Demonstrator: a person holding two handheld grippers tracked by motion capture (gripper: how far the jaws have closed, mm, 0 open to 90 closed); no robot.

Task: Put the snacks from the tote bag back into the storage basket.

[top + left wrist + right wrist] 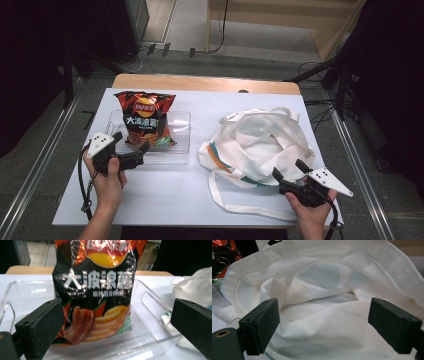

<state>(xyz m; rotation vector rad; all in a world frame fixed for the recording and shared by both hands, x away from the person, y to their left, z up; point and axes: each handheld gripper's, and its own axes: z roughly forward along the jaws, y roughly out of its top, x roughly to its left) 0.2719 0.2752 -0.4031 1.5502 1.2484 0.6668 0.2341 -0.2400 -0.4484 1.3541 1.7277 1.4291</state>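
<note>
A black and orange bag of crisps (145, 117) leans upright in a clear plastic tray (180, 142) at the table's left. My left gripper (131, 142) is at the tray's near edge, open. In the left gripper view its jaws stand wide apart in front of the bag of crisps (97, 290), not touching it. A white tote bag (260, 140) lies crumpled with its mouth open at the right. My right gripper (288, 170) is open at the tote's near edge. In the right gripper view the wide-apart jaws frame the tote bag's (332, 290) open mouth, with nothing held.
The table has a white cover (165, 195) and a wooden strip (205, 82) along its far edge. The tote's long strap (235, 205) loops toward the front edge. Dark stands and cables (345, 75) rise beside the table, with rails on the floor on both sides.
</note>
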